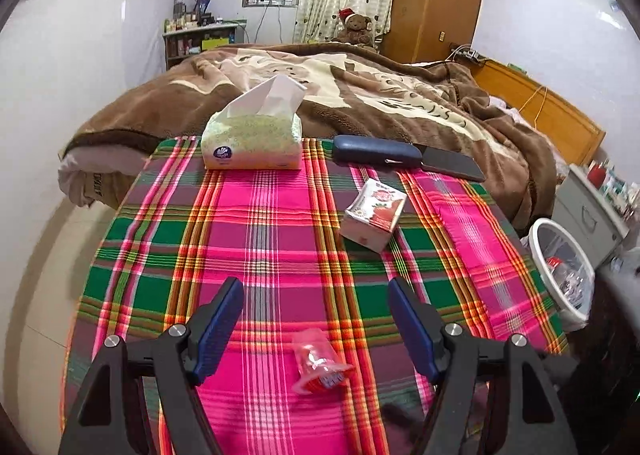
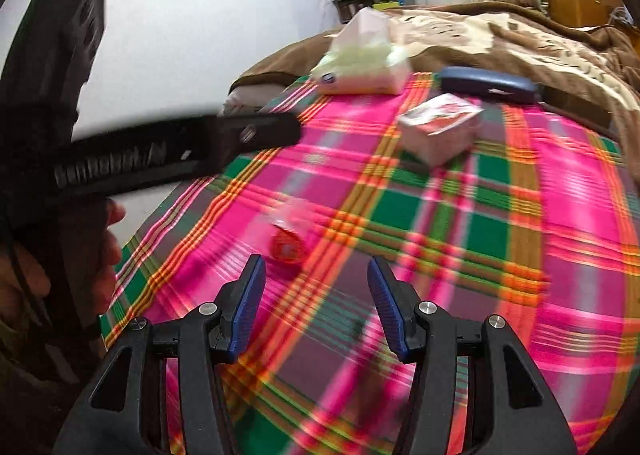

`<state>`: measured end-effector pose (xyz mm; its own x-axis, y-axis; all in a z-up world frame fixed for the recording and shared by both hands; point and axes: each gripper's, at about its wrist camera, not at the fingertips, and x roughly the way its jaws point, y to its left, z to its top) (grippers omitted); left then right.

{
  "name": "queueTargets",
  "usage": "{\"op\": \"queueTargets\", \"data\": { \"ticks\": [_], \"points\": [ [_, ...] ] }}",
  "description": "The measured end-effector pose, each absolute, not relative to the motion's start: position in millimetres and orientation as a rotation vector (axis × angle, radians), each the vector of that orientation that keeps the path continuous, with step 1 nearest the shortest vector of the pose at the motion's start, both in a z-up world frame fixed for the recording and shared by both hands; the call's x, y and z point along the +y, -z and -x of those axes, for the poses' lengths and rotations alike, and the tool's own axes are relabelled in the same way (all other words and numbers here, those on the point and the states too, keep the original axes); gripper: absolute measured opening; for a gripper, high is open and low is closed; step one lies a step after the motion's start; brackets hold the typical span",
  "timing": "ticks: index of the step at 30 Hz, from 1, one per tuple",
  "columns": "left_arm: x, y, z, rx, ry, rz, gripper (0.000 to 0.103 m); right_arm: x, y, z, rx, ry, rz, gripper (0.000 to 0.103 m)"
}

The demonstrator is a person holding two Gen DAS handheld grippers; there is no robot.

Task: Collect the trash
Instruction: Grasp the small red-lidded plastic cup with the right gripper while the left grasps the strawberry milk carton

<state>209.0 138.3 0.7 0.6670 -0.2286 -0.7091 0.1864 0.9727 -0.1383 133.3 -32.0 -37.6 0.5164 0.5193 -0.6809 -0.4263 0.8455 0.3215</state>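
Both tongs spread, empty: left gripper (image 1: 316, 319) straddles the clear wrapper (image 1: 318, 363); right gripper (image 2: 316, 283) near; bin (image 1: 560, 275) waits beside table.

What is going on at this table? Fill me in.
A person is collecting trash with a hand-held gripper in each hand. The left hand-held gripper is open over a clear plastic cup with a red label, lying on its side on the plaid tablecloth; nothing is gripped yet. The right hand-held gripper is open and empty nearby. A white bin stands beside the table.
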Motion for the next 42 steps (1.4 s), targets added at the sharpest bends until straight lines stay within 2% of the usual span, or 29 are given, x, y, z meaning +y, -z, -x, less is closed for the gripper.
{"op": "queueTargets", "data": {
  "ticks": [6, 12, 15, 42],
  "points": [
    [147, 8, -237, 0.834, 0.250, 0.083, 0.074, -1, 43, -145, 0.846, -0.570, -0.123, 0.054],
    [150, 18, -264, 0.859, 0.269, 0.091, 0.074, 11, 53, -158, 0.922, -0.510, -0.129, 0.054],
    [147, 23, -275, 0.871, 0.277, 0.073, 0.074, 5, 51, -152, 0.911, -0.512, -0.148, 0.047],
    [61, 50, -333, 0.938, 0.409, 0.042, 0.074, -137, 44, -164, 0.883, -0.089, -0.187, 0.047]
  ]
}}
